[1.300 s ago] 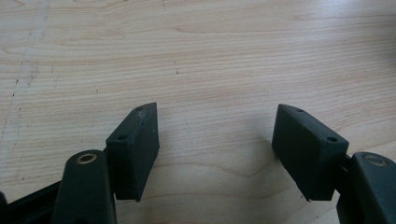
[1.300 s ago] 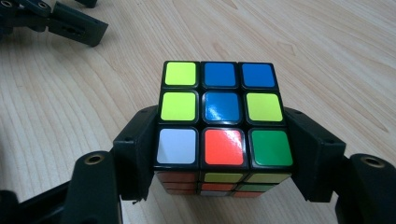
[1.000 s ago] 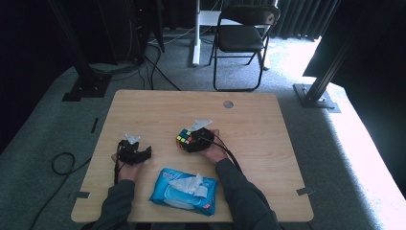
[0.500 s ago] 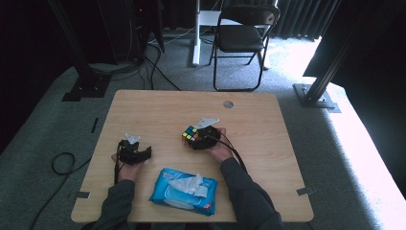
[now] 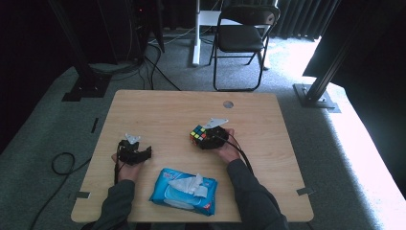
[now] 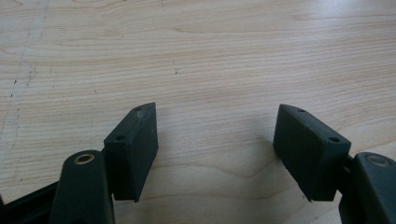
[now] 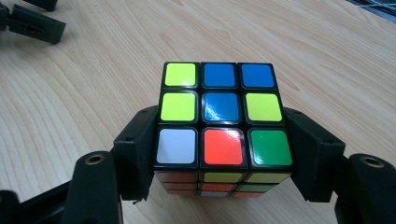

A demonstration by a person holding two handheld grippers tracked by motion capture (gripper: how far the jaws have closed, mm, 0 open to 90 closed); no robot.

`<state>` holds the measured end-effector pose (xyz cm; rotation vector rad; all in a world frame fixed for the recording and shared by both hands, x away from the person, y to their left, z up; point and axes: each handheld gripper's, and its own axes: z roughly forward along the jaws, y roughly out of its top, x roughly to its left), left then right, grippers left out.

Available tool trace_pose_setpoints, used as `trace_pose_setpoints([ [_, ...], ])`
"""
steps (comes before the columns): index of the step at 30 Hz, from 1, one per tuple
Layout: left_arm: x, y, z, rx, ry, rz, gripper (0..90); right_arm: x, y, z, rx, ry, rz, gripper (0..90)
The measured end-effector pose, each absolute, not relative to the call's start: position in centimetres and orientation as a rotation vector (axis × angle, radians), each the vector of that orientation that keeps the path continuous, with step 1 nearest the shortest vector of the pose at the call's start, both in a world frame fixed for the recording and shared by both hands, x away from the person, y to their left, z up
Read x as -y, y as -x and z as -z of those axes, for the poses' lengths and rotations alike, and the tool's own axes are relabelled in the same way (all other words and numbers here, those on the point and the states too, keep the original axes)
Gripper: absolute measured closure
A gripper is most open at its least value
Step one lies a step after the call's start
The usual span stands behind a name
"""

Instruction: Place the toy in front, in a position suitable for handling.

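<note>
A scrambled puzzle cube (image 7: 219,112) with blue, yellow, white, orange and green stickers sits between the black jaws of my right gripper (image 7: 224,154). Both pads press on its sides, so the gripper is shut on it. In the high view the cube (image 5: 197,132) is just right of the table's centre, with the right gripper (image 5: 203,139) behind it in the person's right hand. My left gripper (image 5: 134,149) rests near the table's left front. Its jaws (image 6: 215,140) stand wide apart over bare wood with nothing between them.
A blue pack of wet wipes (image 5: 184,190) lies at the front edge of the wooden table (image 5: 167,110), between the two forearms. A small round hole (image 5: 228,104) sits near the far edge. A folding chair (image 5: 244,38) stands beyond the table. Cables trail from both grippers.
My right gripper has carried the cube a short way to the right and slightly away from the person. The left gripper has stayed put.
</note>
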<state>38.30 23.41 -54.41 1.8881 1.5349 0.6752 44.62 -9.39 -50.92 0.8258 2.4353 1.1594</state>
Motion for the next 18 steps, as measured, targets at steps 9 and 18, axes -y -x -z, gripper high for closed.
trace_pose_setpoints([
  [9,-23.4,-38.3,54.4,-1.536,-1.888,-0.676,31.0,10.8,-44.6,51.1,-2.417,-0.845,-1.145,34.0],
  [18,-23.3,-38.3,54.4,-1.538,-1.887,-0.678,30.5,11.6,-44.3,51.3,-2.413,-0.856,-1.132,34.0],
])
